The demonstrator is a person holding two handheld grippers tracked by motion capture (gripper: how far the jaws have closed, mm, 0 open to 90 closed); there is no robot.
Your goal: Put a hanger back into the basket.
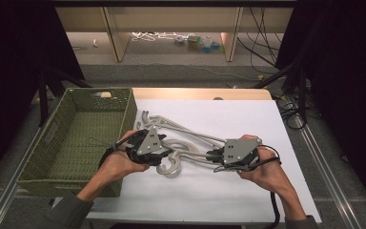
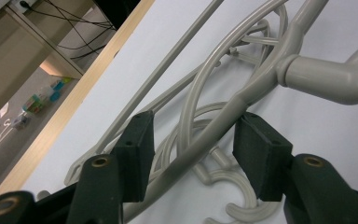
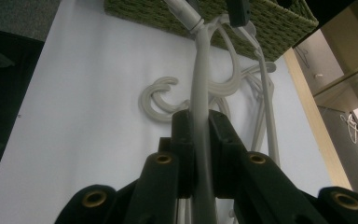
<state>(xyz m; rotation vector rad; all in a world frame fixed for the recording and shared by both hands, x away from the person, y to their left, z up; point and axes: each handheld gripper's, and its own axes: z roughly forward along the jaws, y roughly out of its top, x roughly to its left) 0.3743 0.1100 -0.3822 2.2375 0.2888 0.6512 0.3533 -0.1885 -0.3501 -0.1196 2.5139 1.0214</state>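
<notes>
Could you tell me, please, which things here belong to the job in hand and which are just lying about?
In the job:
- pile of grey plastic clothes hangers
- right gripper, shut on one hanger arm
- left gripper, open around another arm
- green woven basket, probably

Lying about:
- small colourful items on the floor
- white cord on the floor

Hangers (image 1: 186, 143) right of basket (image 1: 76, 138)

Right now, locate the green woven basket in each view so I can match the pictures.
High view: the green woven basket fills the left side, beside the white table sheet.
Left gripper view: the basket is not in it.
Right gripper view: the basket runs along the top edge.
Shared landmark: the pile of grey plastic hangers on the white sheet.
</notes>
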